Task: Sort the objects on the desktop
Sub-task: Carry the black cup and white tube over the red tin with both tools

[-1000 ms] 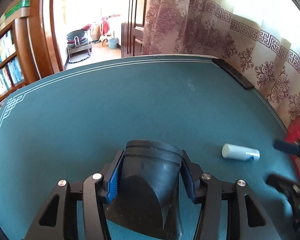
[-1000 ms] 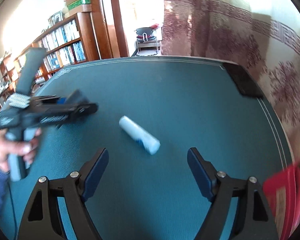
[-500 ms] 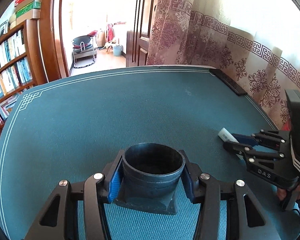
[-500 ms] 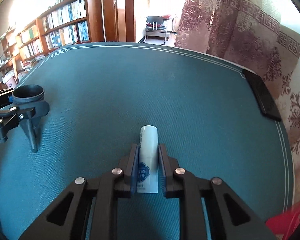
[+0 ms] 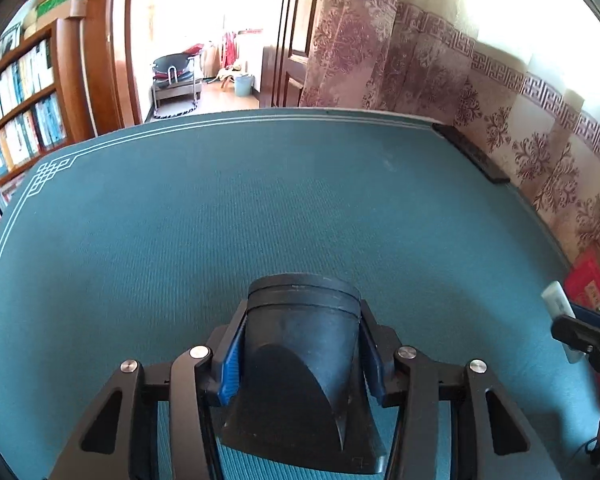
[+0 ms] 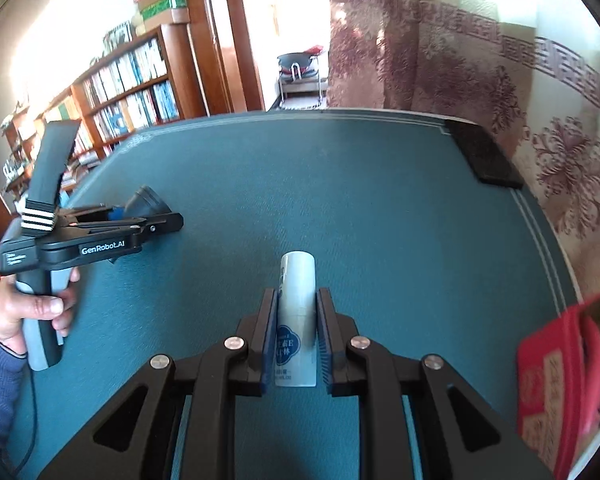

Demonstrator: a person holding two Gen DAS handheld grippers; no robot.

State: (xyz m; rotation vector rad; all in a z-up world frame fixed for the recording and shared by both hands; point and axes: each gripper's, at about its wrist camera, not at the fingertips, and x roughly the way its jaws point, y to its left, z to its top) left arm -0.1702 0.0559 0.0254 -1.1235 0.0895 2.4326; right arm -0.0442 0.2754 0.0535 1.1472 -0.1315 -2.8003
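Closest, the right gripper [image 6: 296, 334] clamps a white cylindrical tube [image 6: 297, 304] with a blue emblem label, its small print unreadable, above the teal desk mat [image 6: 380, 220]. Leftward, the left gripper [image 5: 300, 354], marked "GenRobot.AI", squeezes a black plastic pen holder [image 5: 302, 344] with a flared base; its jaws are closing slightly. Farther off, a flat black slab [image 6: 486, 154] lies at the mat's corner.
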